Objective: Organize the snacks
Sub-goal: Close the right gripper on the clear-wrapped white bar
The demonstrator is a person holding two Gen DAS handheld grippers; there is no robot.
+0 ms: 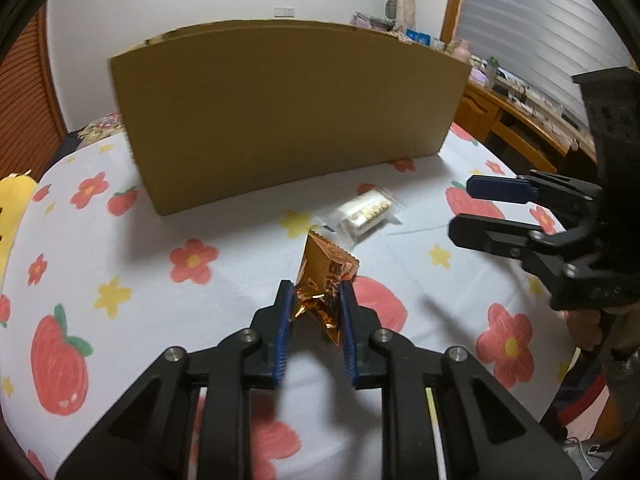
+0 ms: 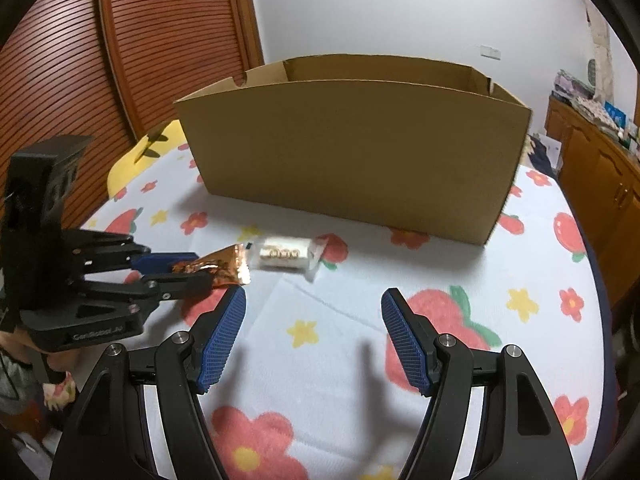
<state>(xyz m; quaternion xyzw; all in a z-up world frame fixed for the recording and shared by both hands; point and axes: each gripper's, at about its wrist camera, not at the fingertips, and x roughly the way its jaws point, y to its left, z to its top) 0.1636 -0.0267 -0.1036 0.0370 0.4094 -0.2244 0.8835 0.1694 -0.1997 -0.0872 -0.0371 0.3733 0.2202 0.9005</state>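
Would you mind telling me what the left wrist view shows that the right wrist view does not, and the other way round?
Only the left wrist view looks straight down the left gripper, its blue pads pressed on the crumpled orange foil packet. Only the right wrist view shows over the cardboard box rim to its inner walls, plus the right gripper from behind, open and empty. Both share the box, the packet, the clear bag of small round snacks and the flower-and-strawberry cloth.

Even, soft indoor light from overhead, moderately bright. Faint blurred shadows under each gripper on the tablecloth (image 2: 328, 320). Foil snack packet (image 1: 326, 280) shows small glints. Heavy fisheye bending plus black vignette corners. Slight softness overall, edges smeared.
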